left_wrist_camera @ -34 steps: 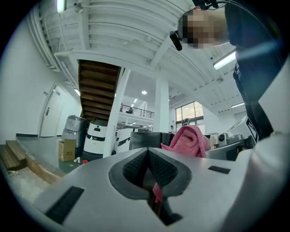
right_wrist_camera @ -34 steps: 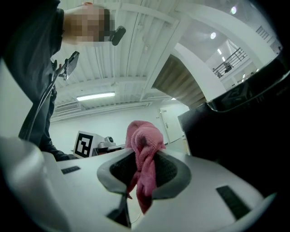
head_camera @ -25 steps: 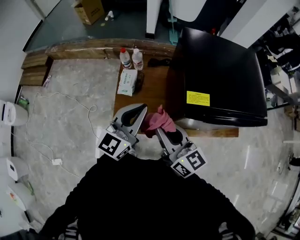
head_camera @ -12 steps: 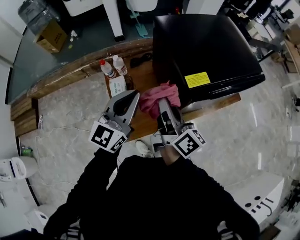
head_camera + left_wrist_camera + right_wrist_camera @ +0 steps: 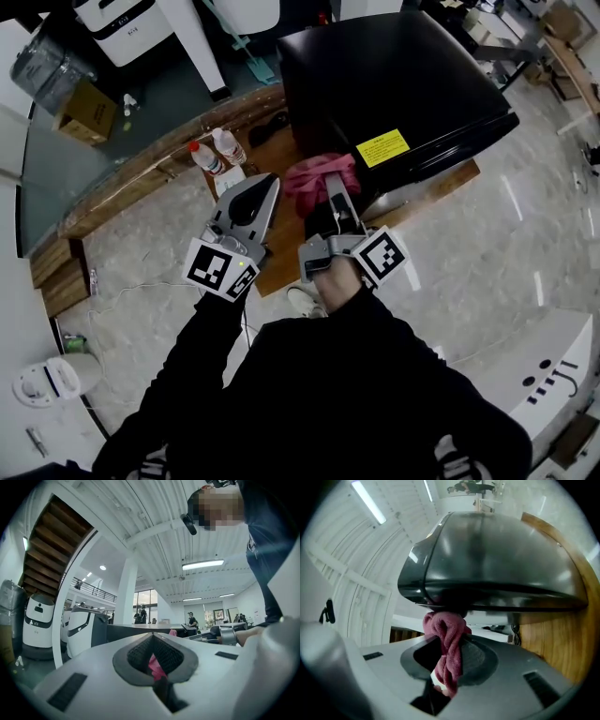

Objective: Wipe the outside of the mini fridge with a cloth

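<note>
The black mini fridge [image 5: 403, 80], with a yellow label [image 5: 382, 147], stands on a wooden table [image 5: 281, 239]. My right gripper [image 5: 331, 186] is shut on a pink cloth [image 5: 317, 174]. In the right gripper view the cloth [image 5: 446, 641] bunches up between the jaws of this gripper [image 5: 449, 660] and touches the fridge's [image 5: 497, 559] lower edge. My left gripper [image 5: 270, 186] hangs just left of the cloth with its jaws together. In the left gripper view a small pink bit shows in the gap of this gripper [image 5: 153, 657]; I cannot tell what it is.
Two clear bottles [image 5: 216, 150] and a pack of wipes [image 5: 229, 177] sit on the table's far left part. A cardboard box [image 5: 82, 111] lies on the floor beyond. A white unit [image 5: 553, 366] stands at the right, and a cable [image 5: 122, 295] trails over the marble floor.
The right gripper has carried the cloth forward onto the fridge's near edge. The left gripper has kept beside it. The head view has swung, so the fridge now looks turned.
</note>
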Motion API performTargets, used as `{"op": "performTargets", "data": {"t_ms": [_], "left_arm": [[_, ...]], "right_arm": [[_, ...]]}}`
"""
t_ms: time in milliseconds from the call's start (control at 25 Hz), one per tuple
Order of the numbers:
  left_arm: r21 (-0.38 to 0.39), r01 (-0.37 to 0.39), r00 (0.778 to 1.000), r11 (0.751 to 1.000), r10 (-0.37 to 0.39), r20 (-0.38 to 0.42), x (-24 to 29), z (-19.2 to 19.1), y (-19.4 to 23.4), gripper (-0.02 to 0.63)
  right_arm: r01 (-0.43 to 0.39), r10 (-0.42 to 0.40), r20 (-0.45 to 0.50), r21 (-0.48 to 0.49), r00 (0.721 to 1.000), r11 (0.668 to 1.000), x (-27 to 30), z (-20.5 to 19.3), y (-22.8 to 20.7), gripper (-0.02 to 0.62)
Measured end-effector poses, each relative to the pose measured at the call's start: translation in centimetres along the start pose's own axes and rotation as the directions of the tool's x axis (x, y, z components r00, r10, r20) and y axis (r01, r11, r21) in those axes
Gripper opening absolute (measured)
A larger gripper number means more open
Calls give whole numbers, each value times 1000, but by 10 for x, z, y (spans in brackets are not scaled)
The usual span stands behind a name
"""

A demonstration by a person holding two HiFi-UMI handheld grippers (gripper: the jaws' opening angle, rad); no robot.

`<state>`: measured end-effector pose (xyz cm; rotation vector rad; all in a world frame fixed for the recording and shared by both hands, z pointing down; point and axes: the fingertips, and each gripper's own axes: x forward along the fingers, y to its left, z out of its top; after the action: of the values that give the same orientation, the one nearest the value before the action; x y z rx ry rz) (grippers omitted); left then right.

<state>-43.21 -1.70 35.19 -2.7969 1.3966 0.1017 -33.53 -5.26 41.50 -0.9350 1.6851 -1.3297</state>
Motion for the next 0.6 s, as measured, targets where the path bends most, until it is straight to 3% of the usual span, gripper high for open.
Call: {"op": "performTargets", "data": {"t_ms": [200, 400, 600], "left_arm": [[0, 45, 999, 999, -45, -29, 9, -7, -4, 6], [-7, 55, 996, 998, -56, -63, 16, -25, -2, 6], [-22, 70, 990, 997, -72, -122, 23, -60, 0, 6]], "right_arm": [[27, -37, 59, 163, 998, 986, -2, 6, -18, 87], [31, -48, 82, 200, 995, 979, -1, 7, -36, 86], [91, -110, 89, 200, 990, 976, -2, 3, -76, 86]]}}
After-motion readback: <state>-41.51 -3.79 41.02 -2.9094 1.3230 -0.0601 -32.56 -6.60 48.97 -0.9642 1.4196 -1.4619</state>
